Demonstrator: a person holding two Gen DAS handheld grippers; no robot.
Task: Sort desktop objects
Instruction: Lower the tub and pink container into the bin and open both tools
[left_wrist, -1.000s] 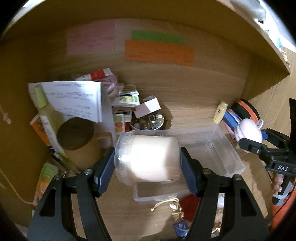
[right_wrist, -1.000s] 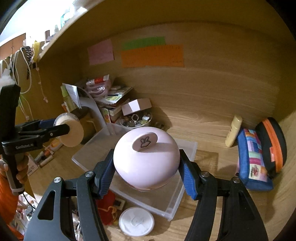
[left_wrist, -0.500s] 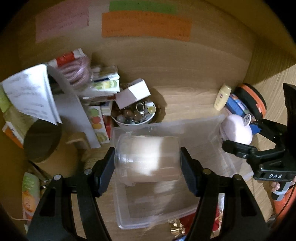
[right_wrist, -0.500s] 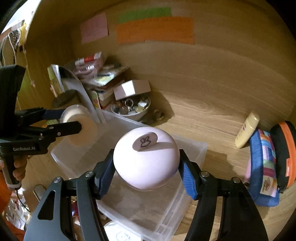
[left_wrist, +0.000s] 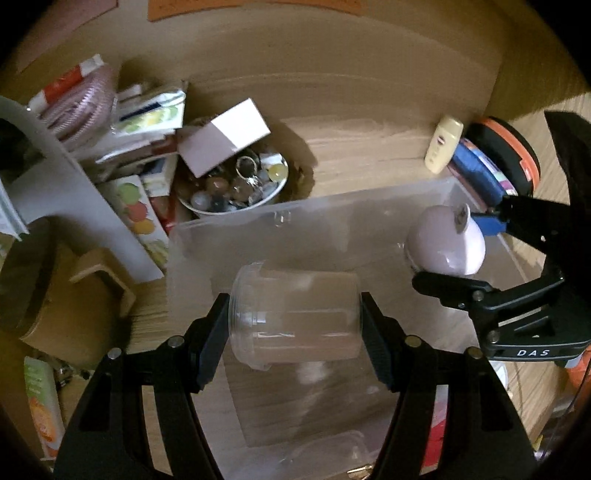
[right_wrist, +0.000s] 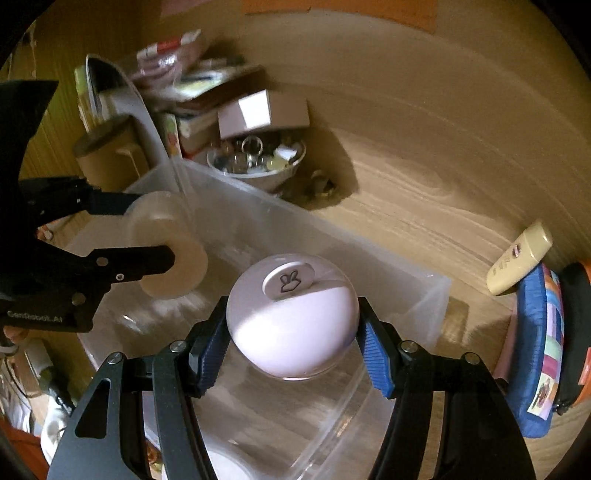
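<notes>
My left gripper (left_wrist: 295, 314) is shut on a clear plastic jar (left_wrist: 295, 314) lying sideways between its pads, held low inside a clear plastic bin (left_wrist: 229, 225). My right gripper (right_wrist: 291, 321) is shut on a round pale pink container (right_wrist: 291, 332) with a small rabbit mark on its lid, also over the bin (right_wrist: 436, 306). From the left wrist view the pink container (left_wrist: 447, 240) hangs at the bin's right end in the right gripper (left_wrist: 448, 245). From the right wrist view the jar (right_wrist: 166, 243) and left gripper (right_wrist: 155, 230) sit at the bin's left side.
A bowl of small trinkets (left_wrist: 236, 192) with a white box (left_wrist: 225, 136) on it stands behind the bin. Books and papers (left_wrist: 144, 122) pile at the back left beside a brown round container (left_wrist: 48, 295). A cream tube (right_wrist: 521, 258), a blue pouch (right_wrist: 535, 354) and an orange-rimmed case (left_wrist: 509, 155) lie at the right.
Both grippers have moved forward and down over the bin with their loads still held. The jar and the pink container now sit lower, within the bin's walls.
</notes>
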